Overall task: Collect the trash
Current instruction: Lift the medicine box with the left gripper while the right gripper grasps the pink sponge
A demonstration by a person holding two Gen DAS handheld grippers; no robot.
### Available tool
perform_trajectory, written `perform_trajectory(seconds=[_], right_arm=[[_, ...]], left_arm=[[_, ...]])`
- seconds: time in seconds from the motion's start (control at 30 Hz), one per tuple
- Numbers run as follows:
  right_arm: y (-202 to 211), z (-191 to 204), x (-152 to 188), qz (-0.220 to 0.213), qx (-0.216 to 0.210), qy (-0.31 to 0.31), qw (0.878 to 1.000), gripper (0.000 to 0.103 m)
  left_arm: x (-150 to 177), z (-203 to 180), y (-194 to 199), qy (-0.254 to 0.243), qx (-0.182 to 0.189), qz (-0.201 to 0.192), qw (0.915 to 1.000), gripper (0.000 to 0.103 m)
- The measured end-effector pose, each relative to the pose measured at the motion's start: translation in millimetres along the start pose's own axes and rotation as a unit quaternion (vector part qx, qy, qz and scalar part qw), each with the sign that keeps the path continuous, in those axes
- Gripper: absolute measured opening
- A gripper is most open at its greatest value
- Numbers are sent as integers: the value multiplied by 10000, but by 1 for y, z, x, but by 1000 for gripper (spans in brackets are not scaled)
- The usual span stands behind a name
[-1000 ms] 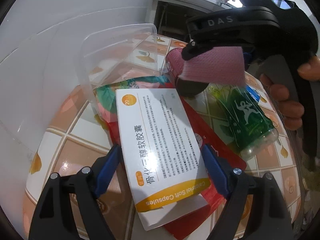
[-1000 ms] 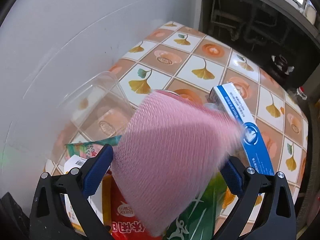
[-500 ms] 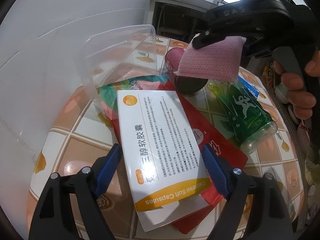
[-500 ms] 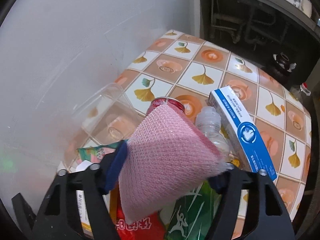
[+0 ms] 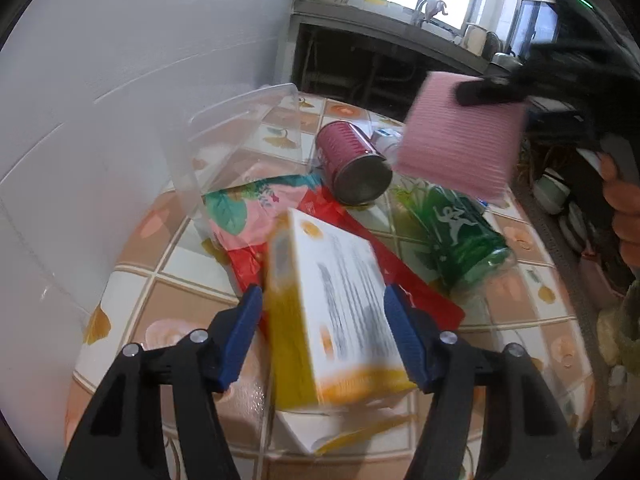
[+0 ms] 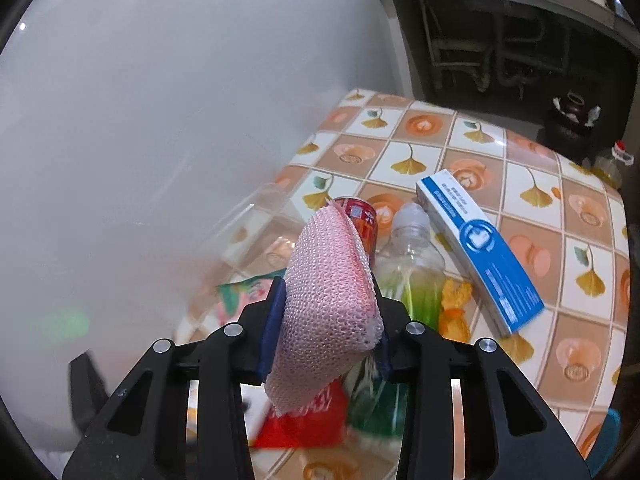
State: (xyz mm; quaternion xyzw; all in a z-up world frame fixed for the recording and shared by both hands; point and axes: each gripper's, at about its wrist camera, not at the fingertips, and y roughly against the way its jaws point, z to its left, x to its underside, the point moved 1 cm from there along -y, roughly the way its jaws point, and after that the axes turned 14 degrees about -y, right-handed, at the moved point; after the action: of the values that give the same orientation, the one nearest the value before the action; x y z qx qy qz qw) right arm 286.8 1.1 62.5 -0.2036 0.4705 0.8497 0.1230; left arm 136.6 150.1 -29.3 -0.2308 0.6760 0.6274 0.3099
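Note:
A white and orange medicine box (image 5: 336,312) stands tilted between the blue pads of my left gripper (image 5: 326,320), whose jaws are closing and press on both its sides. In the right wrist view my right gripper (image 6: 328,320) is closing on a pink mesh sponge (image 6: 328,292), which is squeezed into a fold. In the left wrist view the same pink sponge (image 5: 460,148) hangs above the table at the upper right. Under it lie a red can (image 5: 352,164) and a green plastic bottle (image 5: 460,232), both on their sides.
A clear plastic container (image 5: 224,140) lies tipped against the white wall at left. A red packet (image 5: 404,276) and a floral packet (image 5: 248,208) lie under the box. A blue and white carton (image 6: 480,248) lies on the tiled tablecloth (image 6: 580,280). A person's hand (image 5: 624,216) is at right.
The left jaws have narrowed onto the medicine box, which has tipped up off the packets. The right gripper has squeezed the sponge into a fold and carried it up and to the right.

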Motion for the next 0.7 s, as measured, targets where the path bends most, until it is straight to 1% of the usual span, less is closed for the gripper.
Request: perform_trajectory(seconds=[0.1, 0.17, 0.23, 0.27, 0.3, 0.37, 0.4, 0.47, 0.53, 0.57, 0.63, 0.67, 0.7], right_arm=[[34, -21, 19, -71, -188, -157, 9997, 36], [49, -35, 31, -16, -343, -260, 9991, 36], [64, -52, 51, 122, -397, -351, 9985, 36], [70, -62, 63, 247, -439, -394, 9980, 37], [72, -70, 74, 385, -461, -424, 9973, 37], [71, -84, 94, 650, -437, -460, 9959, 38], [68, -90, 103, 803, -416, -469, 9948, 39], [57, -104, 119, 1113, -330, -574, 9916, 40], [47, -114, 129, 1313, -276, -598, 9892, 40], [45, -118, 132, 1343, -235, -599, 9888, 42], [37, -121, 134, 1339, 39, -507, 9897, 46], [34, -121, 134, 1297, 168, -454, 9904, 53], [31, -118, 132, 1219, 340, -351, 9913, 63]], left_arm=[[2, -1, 4, -58, 67, 9, 10000, 61], [4, -2, 8, -64, 211, 4, 9998, 61], [4, -4, 9, -62, 355, 56, 9993, 61], [3, -5, 9, -37, 450, 89, 9989, 64], [0, -5, 8, 15, 517, 150, 9985, 75], [-2, -8, 5, 33, 465, 233, 9986, 86], [-5, -11, 1, -39, 459, 317, 9984, 87], [-10, -21, -13, -388, 427, 605, 9965, 90], [-10, -30, -25, -741, 219, 819, 9936, 90], [-10, -33, -30, -852, 177, 902, 9921, 90], [-9, -37, -38, -989, 90, 1009, 9899, 90], [-9, -37, -43, -1056, 30, 1072, 9886, 90], [-8, -39, -46, -1145, -47, 1121, 9871, 90]])
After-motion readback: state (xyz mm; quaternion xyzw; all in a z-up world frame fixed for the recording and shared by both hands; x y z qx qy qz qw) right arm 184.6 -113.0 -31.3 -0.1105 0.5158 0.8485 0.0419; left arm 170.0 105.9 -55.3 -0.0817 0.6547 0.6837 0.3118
